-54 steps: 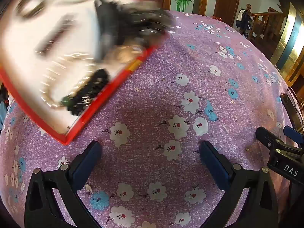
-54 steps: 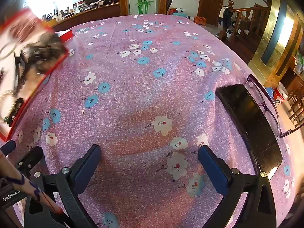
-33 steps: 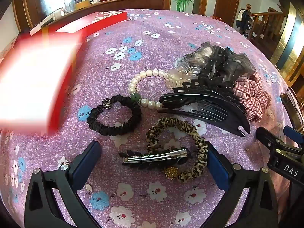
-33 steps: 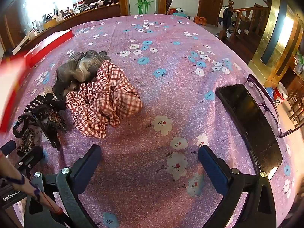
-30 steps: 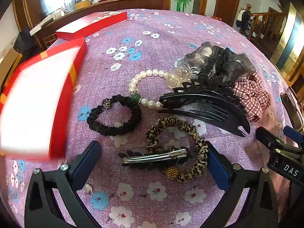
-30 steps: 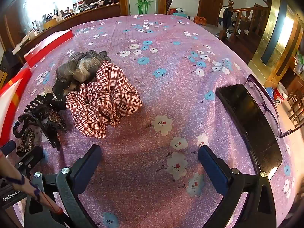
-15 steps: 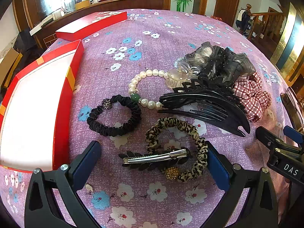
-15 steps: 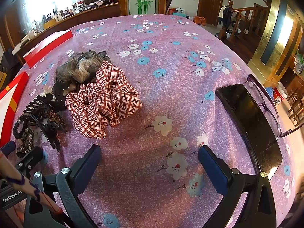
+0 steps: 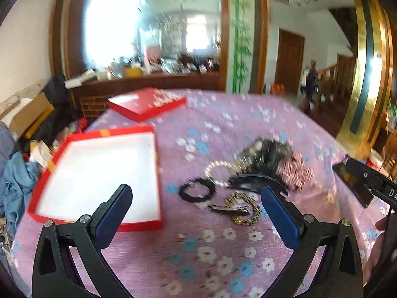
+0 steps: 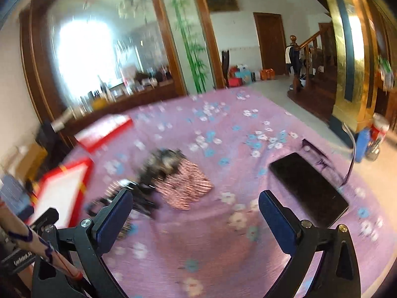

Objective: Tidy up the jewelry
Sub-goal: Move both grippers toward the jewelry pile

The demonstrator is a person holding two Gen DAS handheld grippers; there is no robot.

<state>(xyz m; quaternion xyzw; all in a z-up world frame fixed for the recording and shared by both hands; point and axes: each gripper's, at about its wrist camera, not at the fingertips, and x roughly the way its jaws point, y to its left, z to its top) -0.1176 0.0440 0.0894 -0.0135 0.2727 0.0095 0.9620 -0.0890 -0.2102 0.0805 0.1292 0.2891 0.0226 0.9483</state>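
Purple flowered desk [image 9: 223,260] carrying an open red box [image 9: 99,173], its lid [image 9: 146,103] farther back, a heap of hair accessories [image 9: 238,188] beside the box, phone [image 10: 307,188] and glasses [image 10: 327,166] right

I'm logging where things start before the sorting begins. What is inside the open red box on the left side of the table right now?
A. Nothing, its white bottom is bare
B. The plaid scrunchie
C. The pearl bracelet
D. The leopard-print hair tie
A: the open red box shows only its white bottom, while the pearl bracelet, plaid scrunchie and leopard-print hair tie lie on the tablecloth to its right.
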